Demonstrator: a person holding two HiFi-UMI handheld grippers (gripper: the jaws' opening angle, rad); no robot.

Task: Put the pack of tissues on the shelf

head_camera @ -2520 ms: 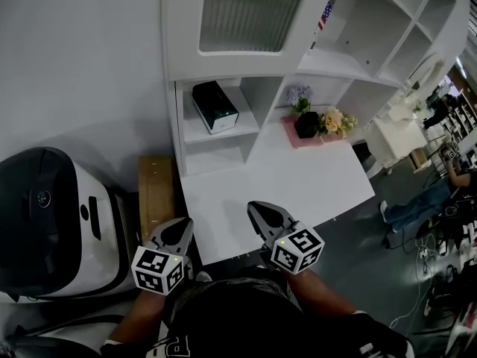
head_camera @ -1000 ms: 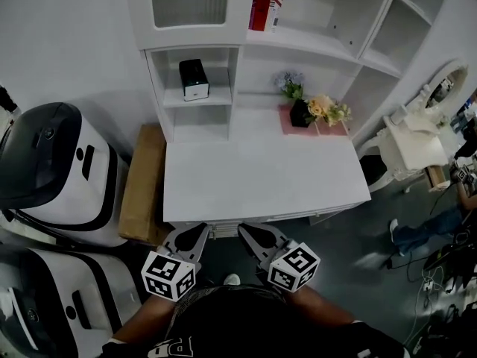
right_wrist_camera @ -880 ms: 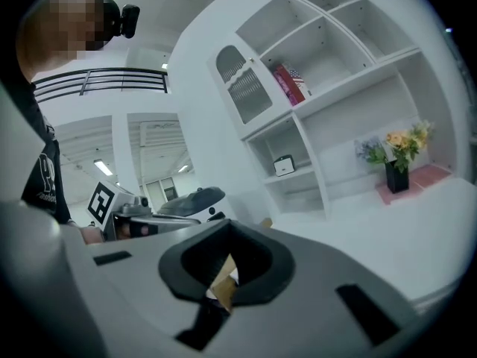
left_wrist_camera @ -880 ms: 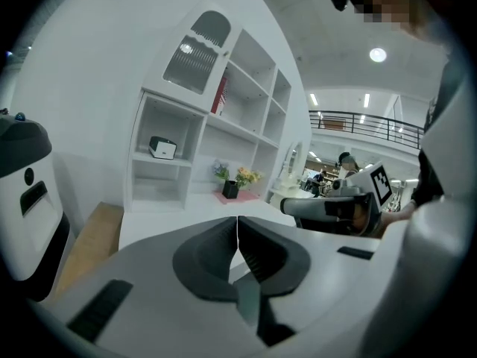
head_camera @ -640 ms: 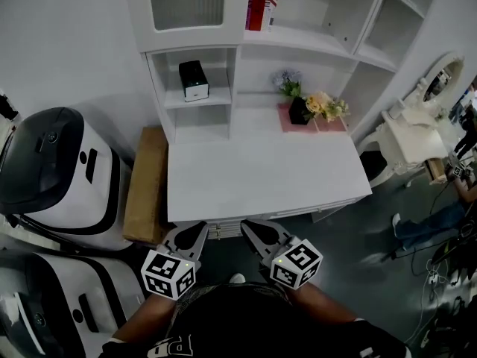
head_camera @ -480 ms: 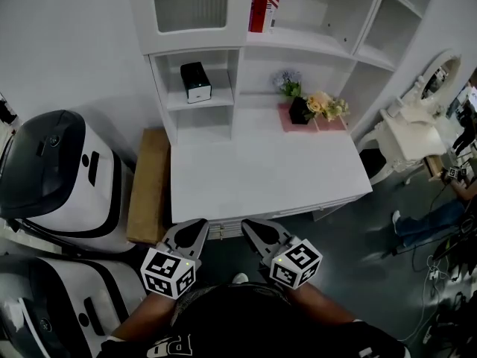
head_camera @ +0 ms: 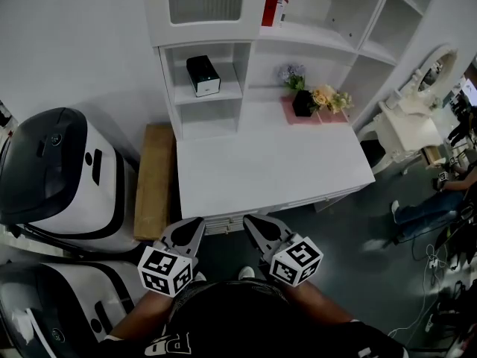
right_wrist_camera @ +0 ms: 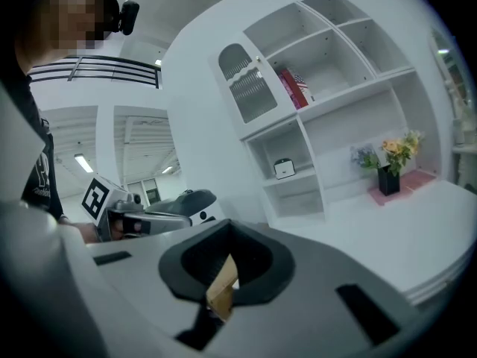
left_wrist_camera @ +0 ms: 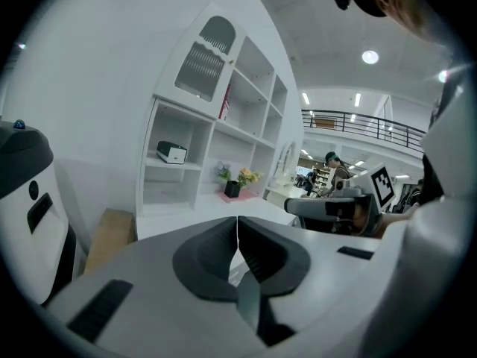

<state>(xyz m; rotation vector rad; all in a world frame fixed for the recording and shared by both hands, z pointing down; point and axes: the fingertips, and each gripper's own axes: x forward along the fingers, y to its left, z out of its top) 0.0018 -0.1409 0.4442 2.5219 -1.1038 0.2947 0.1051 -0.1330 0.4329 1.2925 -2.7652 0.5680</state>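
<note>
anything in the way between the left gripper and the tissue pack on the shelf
Nothing visible. The tissue pack sits in its open shelf cubby, and only bare desk top lies between it and the left gripper. The flowers stand off to the right.

Pack of tissues (head_camera: pixel 203 75): dark box with white front end, lying flat on white shelf (head_camera: pixel 226 92), slightly angled.

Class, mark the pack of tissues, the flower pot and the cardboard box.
pack of tissues (head_camera: pixel 203 73), head view, dark top face.
flower pot (head_camera: pixel 302 104), head view, black side.
cardboard box (head_camera: pixel 155 179), head view, top face.
</note>
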